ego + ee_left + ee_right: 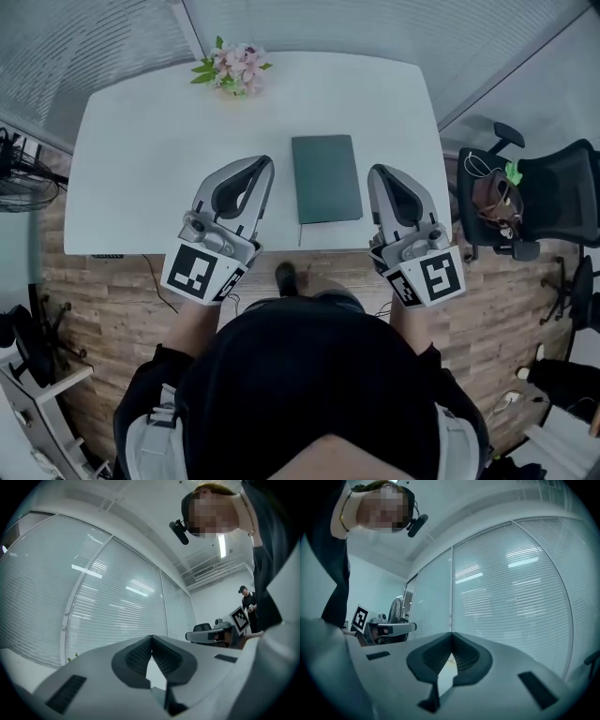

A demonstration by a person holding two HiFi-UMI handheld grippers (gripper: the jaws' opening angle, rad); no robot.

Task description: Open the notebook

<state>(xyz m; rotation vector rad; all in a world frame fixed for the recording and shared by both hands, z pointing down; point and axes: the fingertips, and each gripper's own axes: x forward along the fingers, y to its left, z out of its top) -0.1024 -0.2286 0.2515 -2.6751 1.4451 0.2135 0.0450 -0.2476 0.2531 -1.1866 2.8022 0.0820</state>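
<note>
A closed dark green notebook [326, 177] lies flat near the front edge of the white table [141, 150], a thin ribbon hanging from its lower left corner. My left gripper [265, 161] hovers just left of the notebook, jaws shut and empty, tips [151, 637] meeting in its own view. My right gripper [377, 172] sits just right of the notebook, also shut with nothing held, its tips [451, 633] together. Both point slightly upward toward the window blinds. The notebook is hidden in both gripper views.
A small bunch of pink flowers [234, 68] stands at the table's far edge. A black office chair [539, 202] with a bag on it is at the right. A fan [19, 173] stands left. Another person [247, 601] stands far off.
</note>
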